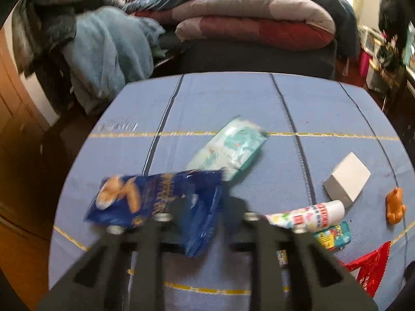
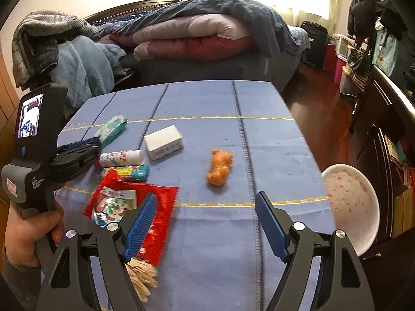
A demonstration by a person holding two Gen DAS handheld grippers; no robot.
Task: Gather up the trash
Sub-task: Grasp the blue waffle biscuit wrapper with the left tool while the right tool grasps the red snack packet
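The left tongs (image 1: 205, 207) are closed on the blue snack bag (image 1: 155, 199), pinching its near edge, and the bag seems to be lifted clear of the surface (image 2: 272, 142), though blur makes that uncertain. The right tongs (image 2: 207, 223) stand wide apart and hold nothing, hovering over the near part of the surface.

The task looks to be at an early stage: one piece of trash is in hand and no bin or bag to drop it into shows in either view. Taking the orange toy bear (image 2: 220, 167) as landmark, what is left lies to its left: the red wrapper (image 2: 135, 207) nearest the right tongs, the small teal packet (image 2: 129, 172) beyond it, the white printed tube (image 2: 122, 157) touching that packet, the white box (image 2: 163, 142) just behind, and the mint tissue pack (image 2: 111, 128) farthest left. Which of these count as trash is a judgement; the wrappers seem the likeliest.

The surface is covered by a blue cloth with dark and yellow stripes. A speckled white bowl (image 2: 350, 204) sits at its edge, well to the right of the bear. Behind is a bed (image 2: 197, 36) piled with folded quilts.
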